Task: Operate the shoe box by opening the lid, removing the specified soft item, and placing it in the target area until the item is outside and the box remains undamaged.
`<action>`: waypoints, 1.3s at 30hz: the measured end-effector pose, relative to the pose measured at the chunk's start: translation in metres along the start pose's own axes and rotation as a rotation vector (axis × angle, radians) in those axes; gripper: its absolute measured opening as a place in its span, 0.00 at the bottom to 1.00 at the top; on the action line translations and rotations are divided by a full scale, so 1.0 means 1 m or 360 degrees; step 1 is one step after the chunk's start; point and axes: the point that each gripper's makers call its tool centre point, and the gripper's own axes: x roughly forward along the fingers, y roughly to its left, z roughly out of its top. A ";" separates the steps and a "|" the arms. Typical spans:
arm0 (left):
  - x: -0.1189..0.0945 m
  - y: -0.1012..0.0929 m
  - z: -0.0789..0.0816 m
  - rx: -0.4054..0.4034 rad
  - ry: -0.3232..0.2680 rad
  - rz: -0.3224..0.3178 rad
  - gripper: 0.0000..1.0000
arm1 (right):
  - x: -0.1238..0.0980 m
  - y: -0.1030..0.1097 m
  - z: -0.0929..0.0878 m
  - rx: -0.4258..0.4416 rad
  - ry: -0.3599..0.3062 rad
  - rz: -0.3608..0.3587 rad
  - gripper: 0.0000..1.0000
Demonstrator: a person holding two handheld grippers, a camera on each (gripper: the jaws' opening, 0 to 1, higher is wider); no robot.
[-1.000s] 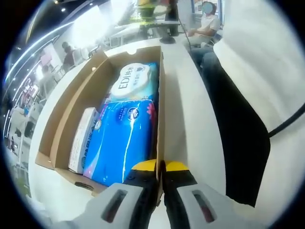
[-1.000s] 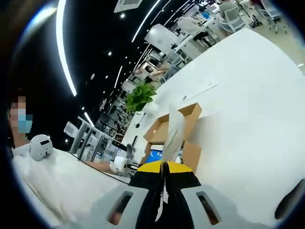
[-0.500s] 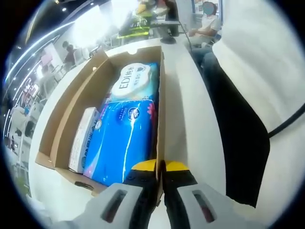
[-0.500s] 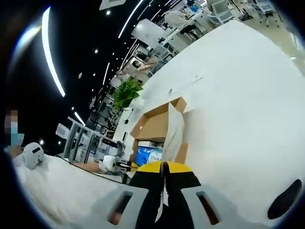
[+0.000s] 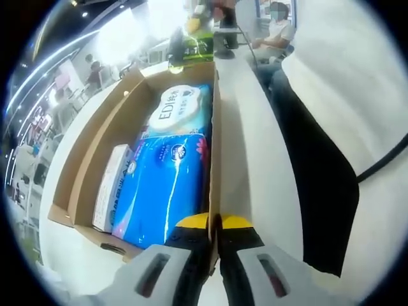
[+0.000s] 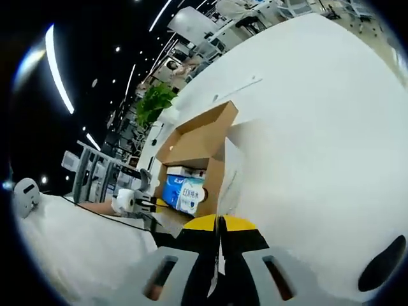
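In the left gripper view, the left gripper was clamped on the near end of the side wall of the open cardboard shoe box, its yellow-tipped fingers pressed together with the wall's edge between them. Ahead of the fingers, inside the box, lay a blue soft pack, a white-topped pack marked "EDI" beyond it, and a slim white carton along the blue pack's far side. The box stood on a white table.

In the right gripper view, the right gripper pinched the white lid panel edge-on between closed fingers, the lid rising upright from the tips. Just beyond it sat the shoe box, with the blue soft pack visible inside, and the left gripper held at the box's near corner.
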 end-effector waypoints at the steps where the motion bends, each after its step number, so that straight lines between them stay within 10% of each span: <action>1: 0.000 0.000 0.000 0.0006 -0.0002 -0.0004 0.03 | 0.003 -0.002 0.001 -0.0015 -0.0006 -0.0027 0.00; 17: 0.000 0.000 0.000 0.0002 -0.0006 -0.0002 0.03 | 0.052 -0.010 -0.022 -0.0035 0.0081 -0.0099 0.00; 39: -0.001 0.000 0.001 0.0002 -0.0005 -0.0013 0.03 | 0.058 -0.038 -0.029 -0.0018 0.0162 -0.0368 0.00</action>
